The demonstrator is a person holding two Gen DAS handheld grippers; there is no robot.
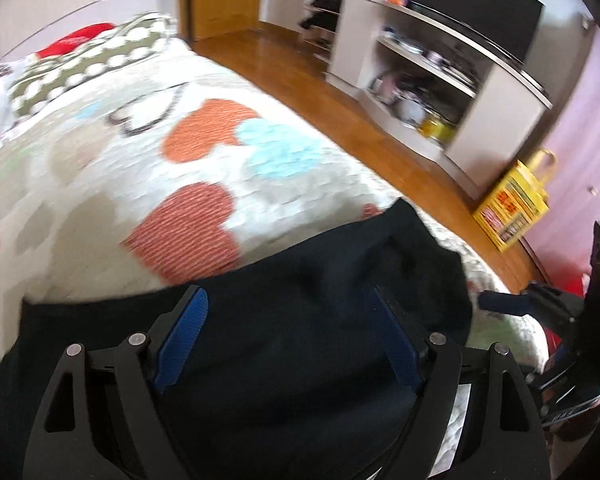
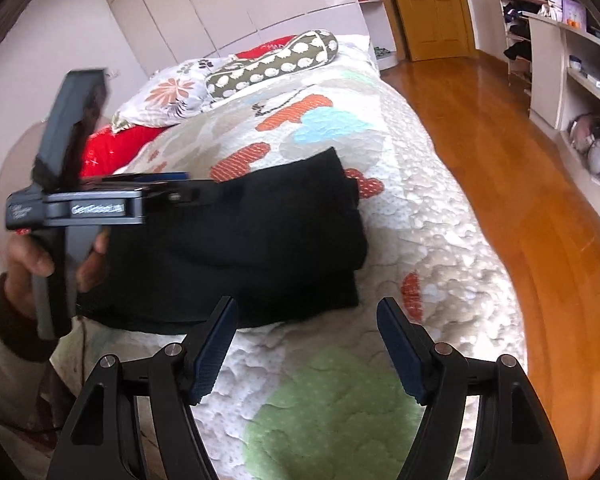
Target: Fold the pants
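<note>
The black pants (image 2: 260,236) lie folded in a flat stack on the quilted bed (image 2: 400,216). In the left wrist view they (image 1: 300,320) fill the lower frame under my left gripper (image 1: 290,300), which is open and empty above them. My right gripper (image 2: 308,308) is open and empty, hovering over the quilt just in front of the pants' near edge. The left gripper's body (image 2: 100,200) and the hand holding it show at the left of the right wrist view, over the pants' left end.
The heart-patterned quilt (image 1: 180,160) covers the bed. Pillows (image 2: 272,64) and a red cloth (image 2: 112,148) lie at the head. A wooden floor (image 2: 520,160), shelving unit (image 1: 440,80), yellow bag (image 1: 512,208) and door (image 2: 428,8) lie to the right.
</note>
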